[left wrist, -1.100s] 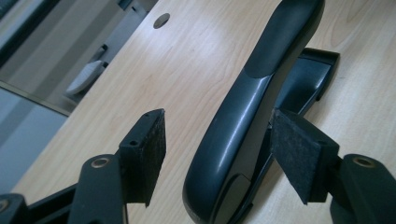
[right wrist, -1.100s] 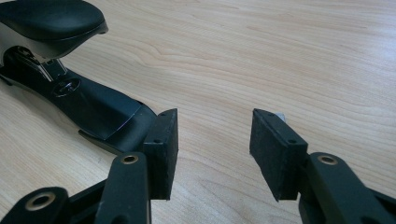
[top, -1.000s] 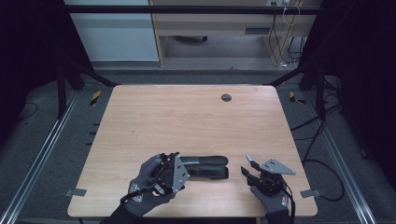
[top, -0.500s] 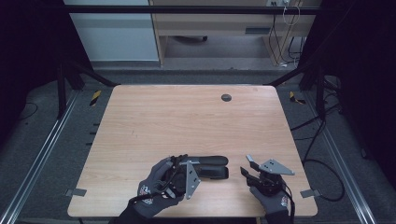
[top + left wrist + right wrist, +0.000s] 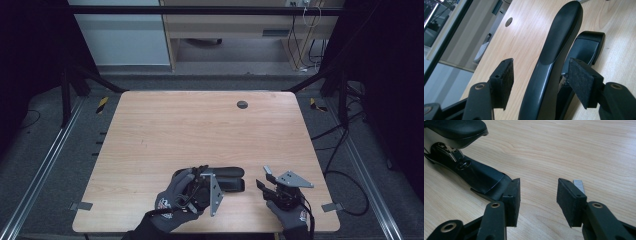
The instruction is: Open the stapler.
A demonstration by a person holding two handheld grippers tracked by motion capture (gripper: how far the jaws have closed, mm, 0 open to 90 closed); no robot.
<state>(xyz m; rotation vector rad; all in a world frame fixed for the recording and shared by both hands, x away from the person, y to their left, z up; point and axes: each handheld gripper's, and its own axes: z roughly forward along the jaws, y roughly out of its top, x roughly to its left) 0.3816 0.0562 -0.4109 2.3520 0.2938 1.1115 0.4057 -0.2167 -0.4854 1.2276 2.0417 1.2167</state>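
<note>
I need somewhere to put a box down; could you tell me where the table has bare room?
The table is bare from the stapler back to the cable hole. The near edge is crowded by the stapler, left gripper and right gripper.

Glossy black plastic stapler [image 5: 559, 45]; matt wood-grain table [image 5: 200, 130].

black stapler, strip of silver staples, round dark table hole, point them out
black stapler [image 5: 560, 32], left gripper view, top lever
strip of silver staples [image 5: 579, 185], right gripper view, its end
round dark table hole [image 5: 242, 104], high view, centre

Black stapler [image 5: 226, 178]; light wood-grain table [image 5: 200, 130]; silver staple strip [image 5: 579, 185]; grey gloves [image 5: 172, 200].
</note>
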